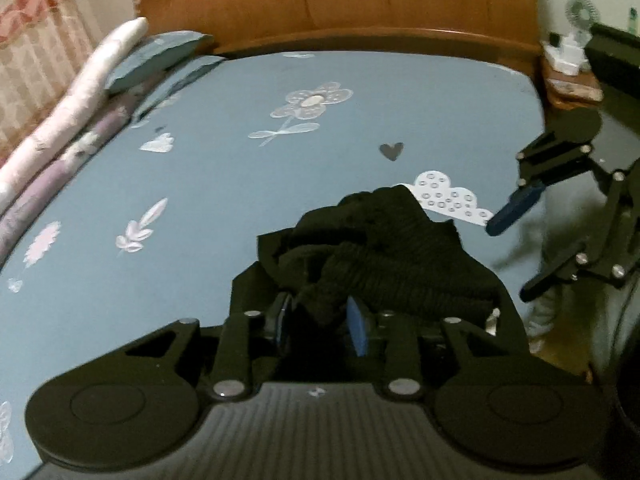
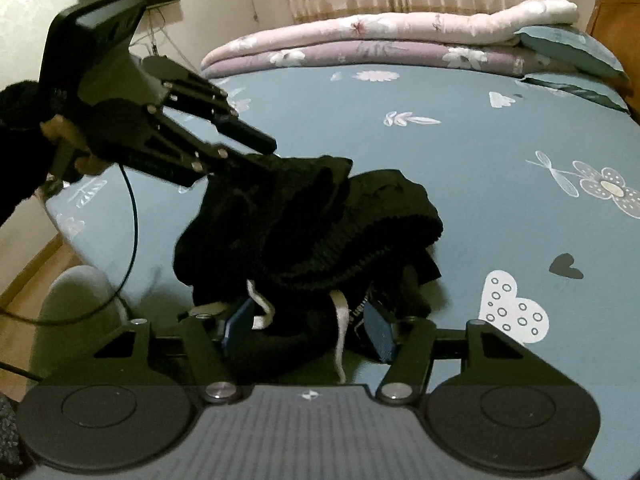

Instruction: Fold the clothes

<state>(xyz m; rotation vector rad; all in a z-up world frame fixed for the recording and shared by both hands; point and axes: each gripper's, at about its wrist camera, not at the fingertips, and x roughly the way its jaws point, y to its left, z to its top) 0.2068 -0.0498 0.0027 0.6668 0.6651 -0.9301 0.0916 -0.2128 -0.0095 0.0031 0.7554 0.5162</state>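
A crumpled black knit garment (image 1: pixel 392 248) (image 2: pixel 320 232) lies in a heap near the edge of a blue bed sheet (image 1: pixel 240 200) (image 2: pixel 480 184) printed with flowers and clouds. My left gripper (image 1: pixel 320 324) (image 2: pixel 272 154) is shut on a bunch of its fabric, and that corner is pulled up off the bed. My right gripper (image 2: pixel 310 328) (image 1: pixel 506 262) stands open at the garment's other side. The garment's edge and its white drawstrings (image 2: pixel 340 320) lie between the blue pads (image 2: pixel 380 332), which do not visibly press on them.
A wooden headboard (image 1: pixel 340 0) closes the far end of the bed. Folded quilts (image 2: pixel 380 40) and a blue pillow (image 1: pixel 156 56) lie along one side. A nightstand (image 1: pixel 572 84) with a small fan stands by the headboard. A hand (image 2: pixel 64 136) holds the left gripper; a cable (image 2: pixel 132 220) hangs below.
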